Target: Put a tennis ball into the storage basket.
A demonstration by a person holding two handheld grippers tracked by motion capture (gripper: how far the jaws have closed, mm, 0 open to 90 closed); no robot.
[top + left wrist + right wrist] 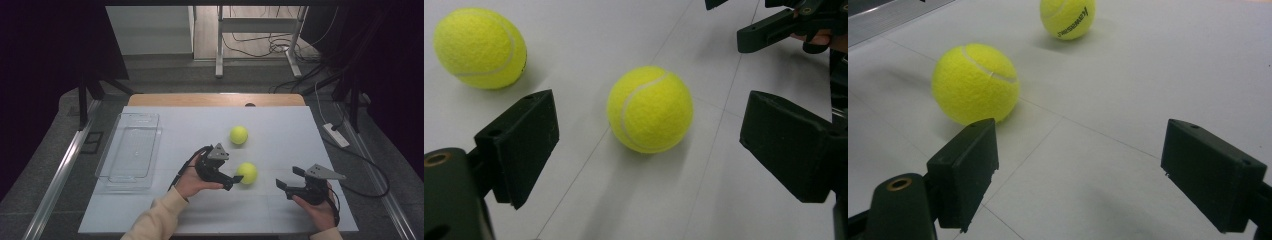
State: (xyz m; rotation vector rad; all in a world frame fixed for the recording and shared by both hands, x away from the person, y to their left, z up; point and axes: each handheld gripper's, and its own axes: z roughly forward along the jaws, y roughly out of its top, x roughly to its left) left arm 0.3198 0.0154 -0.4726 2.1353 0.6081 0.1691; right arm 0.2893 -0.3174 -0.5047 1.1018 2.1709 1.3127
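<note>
We see the left gripper with its jaws spread wide, the near tennis ball lying on the white table just ahead of the gap between them; in the left gripper view the same ball sits between the two black pads, touching neither. The right gripper waits at about three o'clock from that ball, jaws likewise apart and holding nothing.

Risk, as we judge it: a round ball on a flat surface rolls at the slightest nudge. If one pad meets it before the other, it may squirt away toward twelve o'clock, where the far tennis ball rests, and knock it onward. A closure off the ball's middle could also pinch it out of the jaws (felt gives little purchase at the edge).

Count: two tennis balls, two grippers, and one clear plastic tray at about nine o'clock, well apart from both balls; it appears empty, though its transparency makes that hard to confirm.
</note>
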